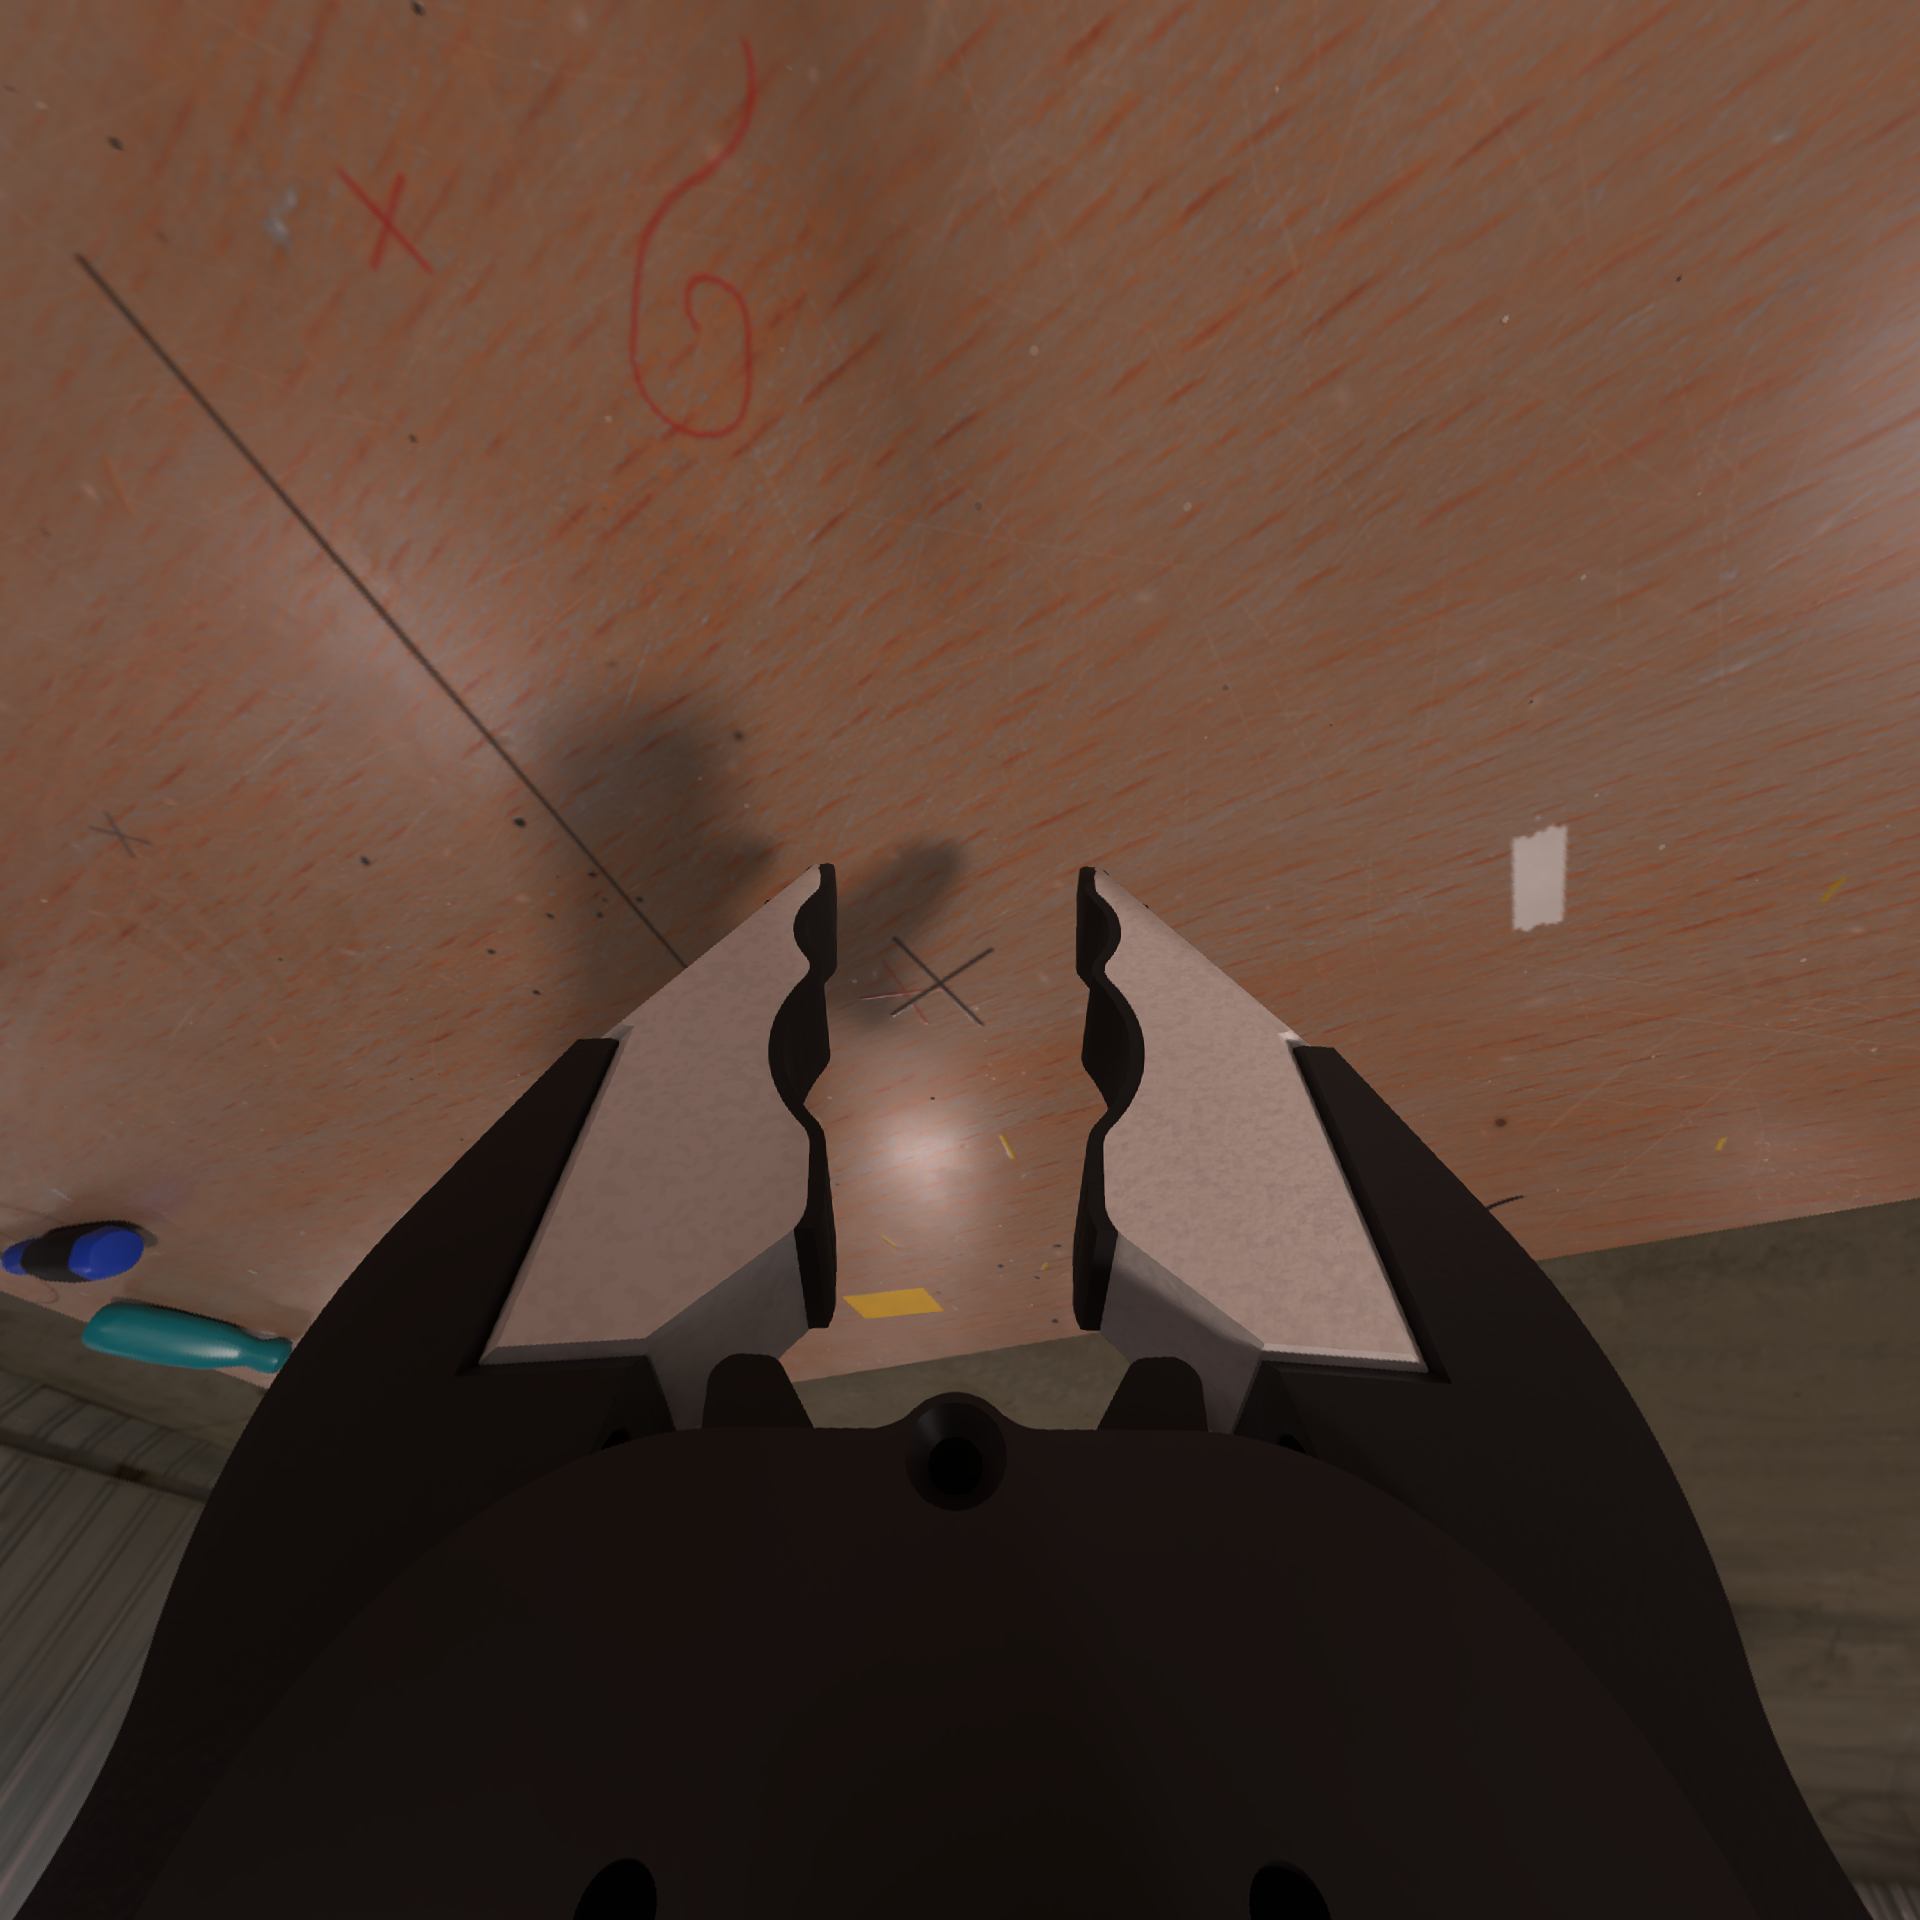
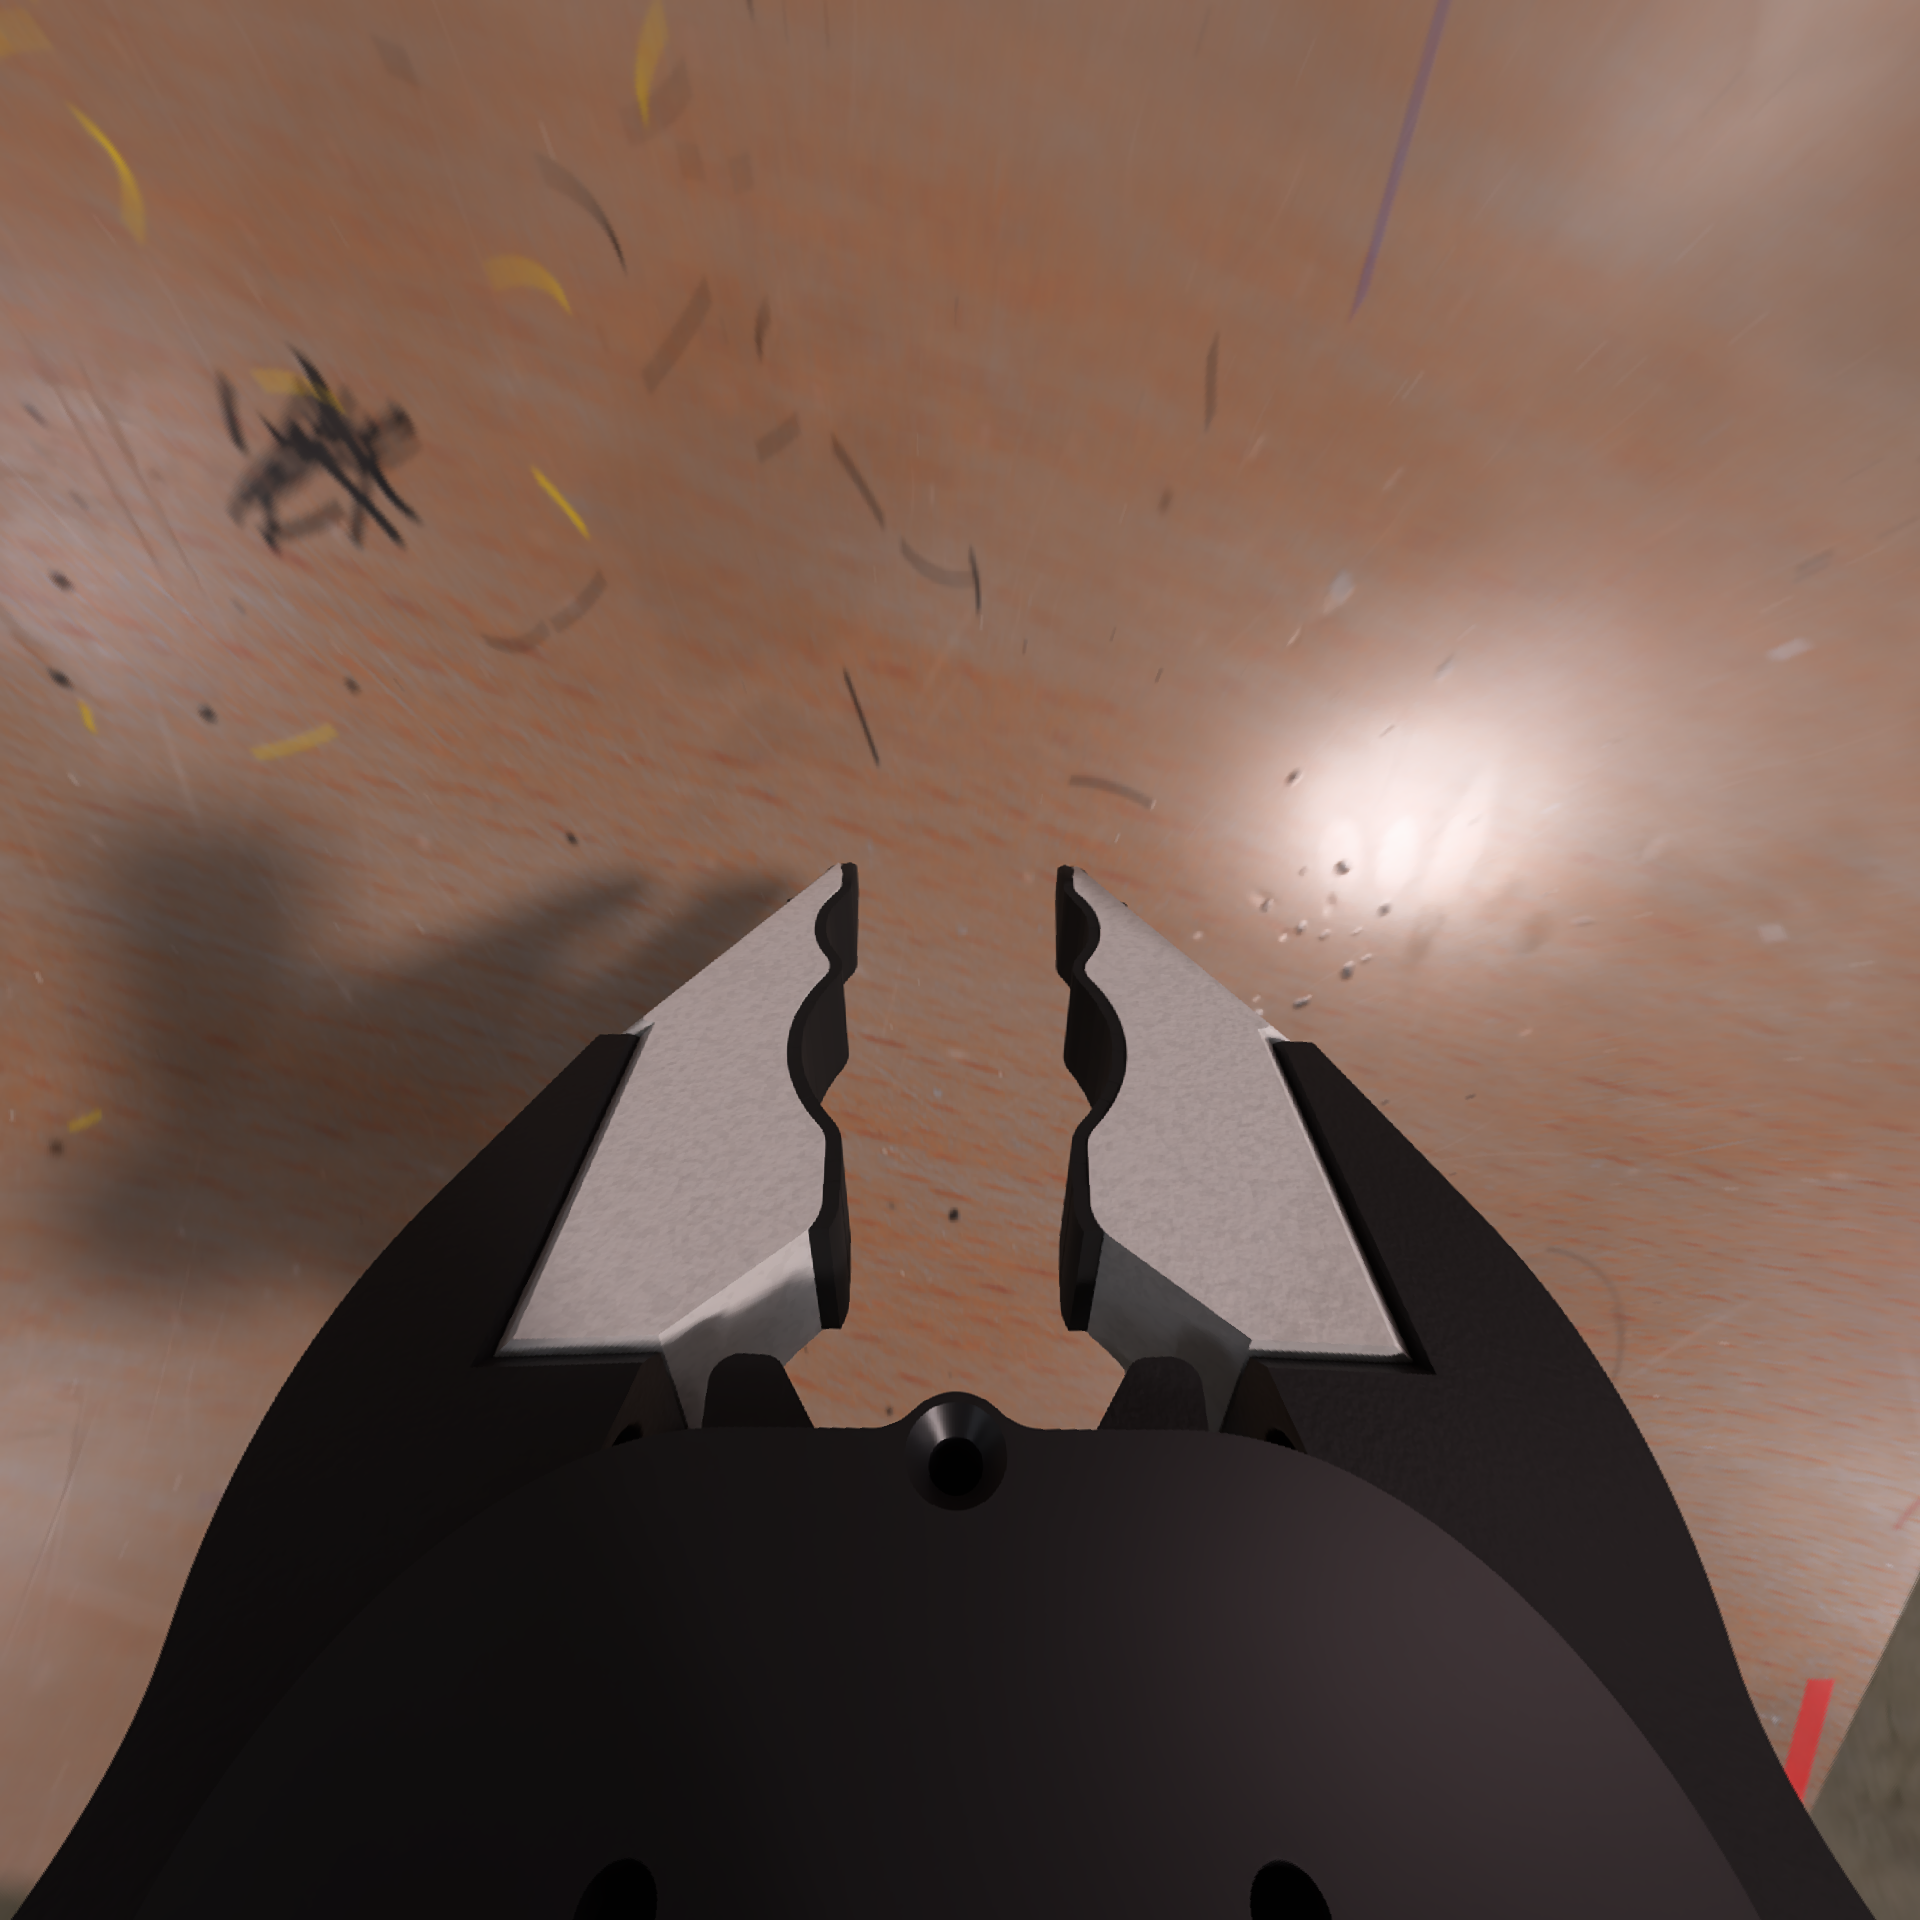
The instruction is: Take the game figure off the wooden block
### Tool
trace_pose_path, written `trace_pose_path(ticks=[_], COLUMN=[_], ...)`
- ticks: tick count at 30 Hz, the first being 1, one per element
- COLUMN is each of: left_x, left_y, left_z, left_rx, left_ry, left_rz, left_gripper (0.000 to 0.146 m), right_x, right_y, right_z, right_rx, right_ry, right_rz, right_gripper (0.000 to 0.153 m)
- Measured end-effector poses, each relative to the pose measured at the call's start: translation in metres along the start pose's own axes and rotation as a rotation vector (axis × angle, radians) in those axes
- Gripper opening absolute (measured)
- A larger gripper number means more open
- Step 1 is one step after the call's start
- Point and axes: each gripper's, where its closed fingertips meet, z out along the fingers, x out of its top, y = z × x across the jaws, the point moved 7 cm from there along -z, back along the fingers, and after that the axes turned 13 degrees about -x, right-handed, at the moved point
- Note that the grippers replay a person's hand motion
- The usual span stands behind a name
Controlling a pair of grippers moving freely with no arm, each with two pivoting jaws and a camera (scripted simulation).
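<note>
Neither the game figure nor the wooden block shows in either view. My left gripper (image 1: 956, 883) is open and empty, pointing down at a scratched orange-brown wooden tabletop (image 1: 1247, 520) with pen marks on it. My right gripper (image 2: 956, 883) is also open and empty, over another stretch of the same tabletop (image 2: 935, 520) marked with yellow and black flecks. The shadows of the grippers fall on the table to the left of the fingers.
A blue and black object (image 1: 73, 1250) and a teal handle-shaped object (image 1: 187, 1340) lie at the table's near left edge. A white tape strip (image 1: 1538, 878) and a yellow patch (image 1: 894, 1302) mark the top. The table edge (image 1: 1662, 1236) runs close behind the left gripper.
</note>
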Motion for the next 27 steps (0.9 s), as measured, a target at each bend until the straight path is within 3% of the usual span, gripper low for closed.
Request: trace_pose_path(ticks=[4, 6, 8, 11, 14, 19, 27], left_x=[-0.009, -0.015, -0.023, -0.038, -0.051, -0.062, -0.073], left_y=[-0.001, 0.001, 0.003, 0.005, 0.008, 0.02, 0.036], left_z=[-0.018, -0.029, -0.041, -0.063, -0.086, -0.125, -0.177], left_rx=[0.005, -0.007, -0.006, 0.009, 0.028, 0.074, 0.077], left_ry=[0.103, 0.176, 0.246, 0.386, 0.541, 0.824, 1.308], left_rz=[0.001, 0.023, 0.049, 0.069, 0.085, 0.138, 0.177], left_gripper=[0.046, 0.047, 0.05, 0.052, 0.057, 0.066, 0.074], right_x=[0.008, 0.011, 0.015, 0.021, 0.031, 0.054, 0.091], right_y=[-0.036, -0.069, -0.108, -0.164, -0.205, -0.244, -0.275], right_z=[-0.062, -0.086, -0.1, -0.107, -0.102, -0.089, -0.066], right_rx=[-0.11, -0.045, 0.109, 0.372, 0.516, 0.584, 0.549], right_ry=[0.325, 0.462, 0.512, 0.455, 0.37, 0.247, 0.097], right_rz=[-0.017, -0.068, -0.107, -0.146, -0.153, -0.13, -0.068], right_gripper=[0.049, 0.055, 0.06, 0.067, 0.068, 0.069, 0.078])
